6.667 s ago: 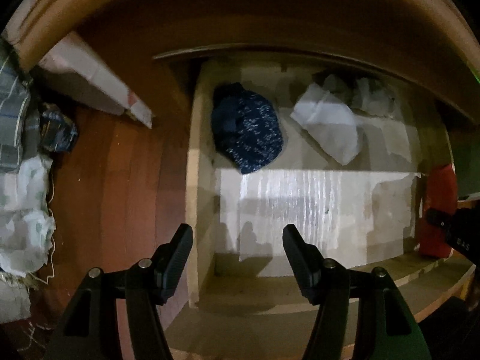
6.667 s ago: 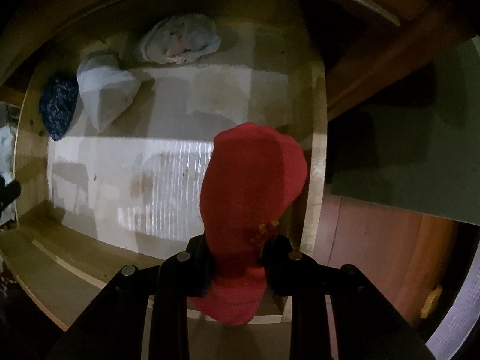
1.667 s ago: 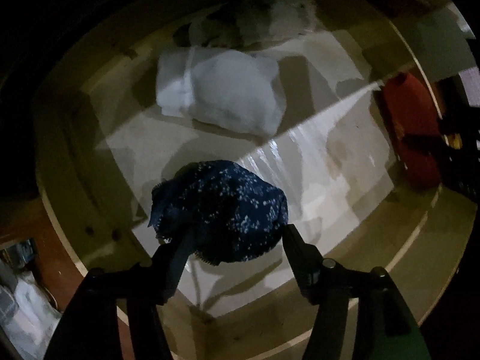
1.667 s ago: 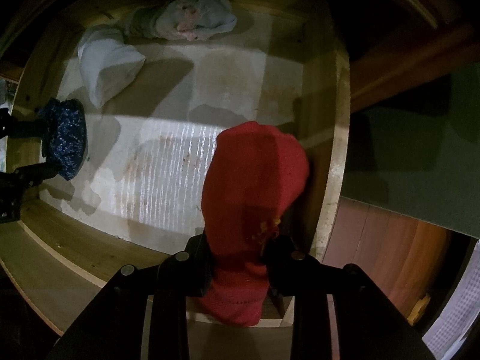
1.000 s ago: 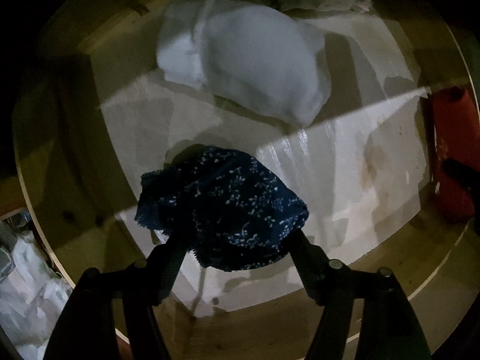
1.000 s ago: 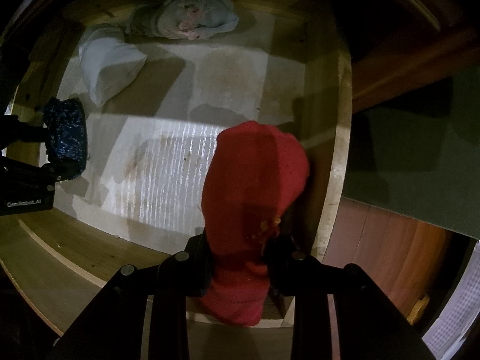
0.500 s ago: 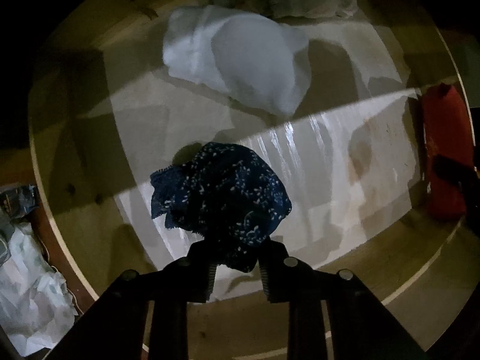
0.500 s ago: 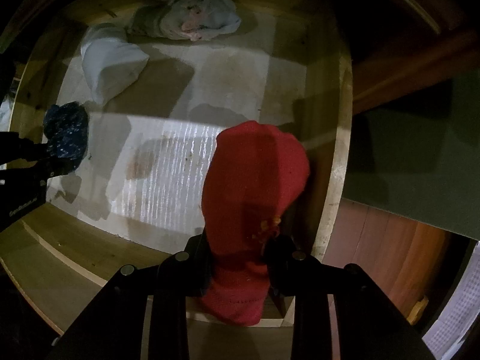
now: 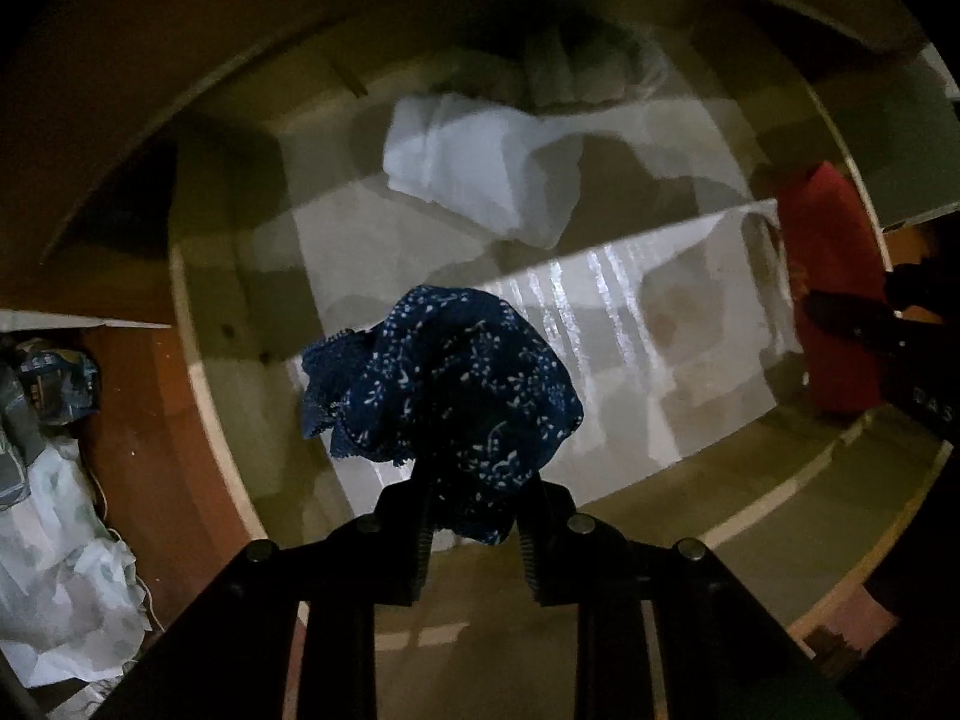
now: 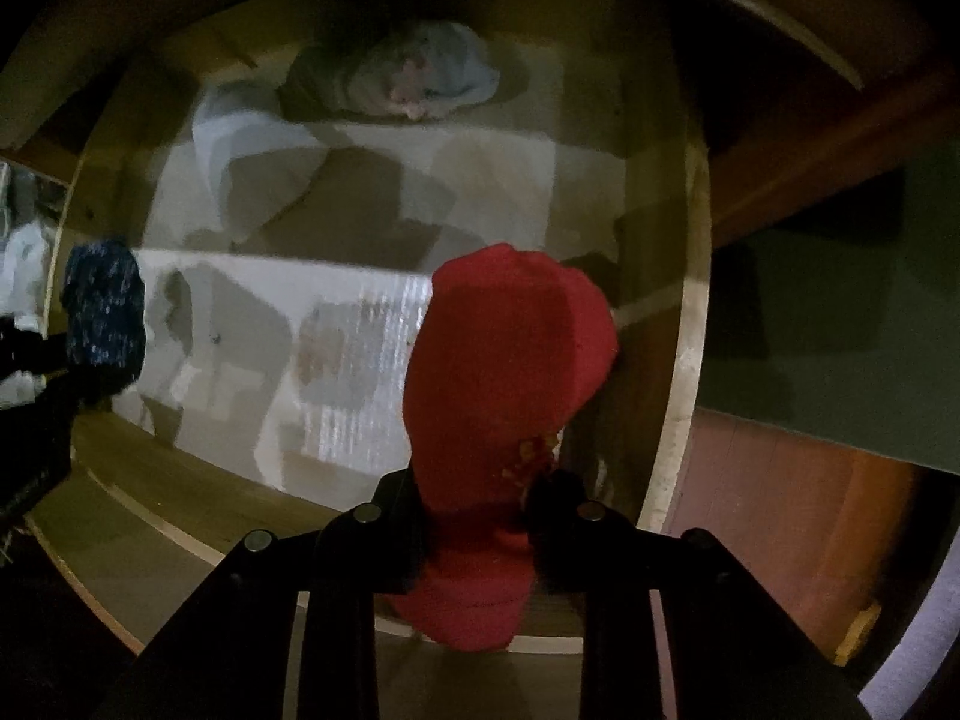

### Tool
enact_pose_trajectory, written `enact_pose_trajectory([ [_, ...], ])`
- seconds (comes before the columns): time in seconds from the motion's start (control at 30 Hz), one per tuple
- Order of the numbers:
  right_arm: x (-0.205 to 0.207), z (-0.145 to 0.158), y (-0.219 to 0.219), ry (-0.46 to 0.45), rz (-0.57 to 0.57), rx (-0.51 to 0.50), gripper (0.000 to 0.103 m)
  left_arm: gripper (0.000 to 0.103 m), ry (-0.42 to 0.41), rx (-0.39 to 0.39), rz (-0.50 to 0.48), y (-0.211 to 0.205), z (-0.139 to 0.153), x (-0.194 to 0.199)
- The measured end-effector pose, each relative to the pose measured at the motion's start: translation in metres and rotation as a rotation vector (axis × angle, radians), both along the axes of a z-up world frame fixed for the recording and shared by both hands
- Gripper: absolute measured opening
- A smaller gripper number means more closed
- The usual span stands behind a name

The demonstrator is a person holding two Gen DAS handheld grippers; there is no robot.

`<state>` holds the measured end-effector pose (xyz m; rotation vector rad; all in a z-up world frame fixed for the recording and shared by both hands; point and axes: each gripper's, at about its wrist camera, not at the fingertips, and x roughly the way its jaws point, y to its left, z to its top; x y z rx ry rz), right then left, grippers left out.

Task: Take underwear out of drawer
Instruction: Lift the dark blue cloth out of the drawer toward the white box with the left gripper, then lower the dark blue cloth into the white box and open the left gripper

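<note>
2 pieces gripped: blue underwear (image 9: 444, 384) pinched in the left gripper (image 9: 474, 516) at frame centre, red underwear (image 10: 504, 396) in the closing right gripper (image 10: 480, 516); 2 pale pieces (image 9: 486, 174) left in the drawer (image 9: 204, 396), upper frame.

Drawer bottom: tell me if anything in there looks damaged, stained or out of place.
The pale liner on the drawer floor has brownish blotches near its middle, which look like stains. The white garment and the pale bundle at the back lie crumpled rather than folded. Nothing looks torn or spilled.
</note>
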<state>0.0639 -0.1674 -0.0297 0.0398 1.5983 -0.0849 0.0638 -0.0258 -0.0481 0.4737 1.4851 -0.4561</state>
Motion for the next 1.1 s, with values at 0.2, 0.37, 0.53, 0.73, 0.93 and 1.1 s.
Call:
enact_pose_trajectory([
  [0.2, -0.003, 0.008, 0.003, -0.024, -0.007, 0.020, 0.024, 0.024, -0.095, -0.022, 0.017, 0.005, 0.027, -0.016],
  [0.37, -0.011, 0.018, 0.006, -0.054, 0.003, -0.014, 0.024, 0.024, -0.173, -0.050, 0.048, 0.016, 0.059, -0.027],
  [0.53, -0.018, 0.026, 0.013, -0.086, -0.001, -0.058, 0.024, 0.024, -0.276, -0.051, 0.076, 0.028, 0.082, -0.030],
  [0.73, -0.023, 0.021, 0.010, -0.098, -0.008, -0.079, 0.024, 0.024, -0.360, -0.111, 0.114, 0.043, 0.134, -0.038],
  [0.93, -0.020, 0.018, 0.007, -0.097, -0.035, -0.081, 0.024, 0.024, -0.455, -0.164, 0.137, 0.061, 0.195, -0.043],
  [1.1, -0.020, 0.021, 0.004, -0.115, -0.053, -0.086, 0.024, 0.024, -0.528, -0.178, 0.137, 0.069, 0.235, -0.040],
])
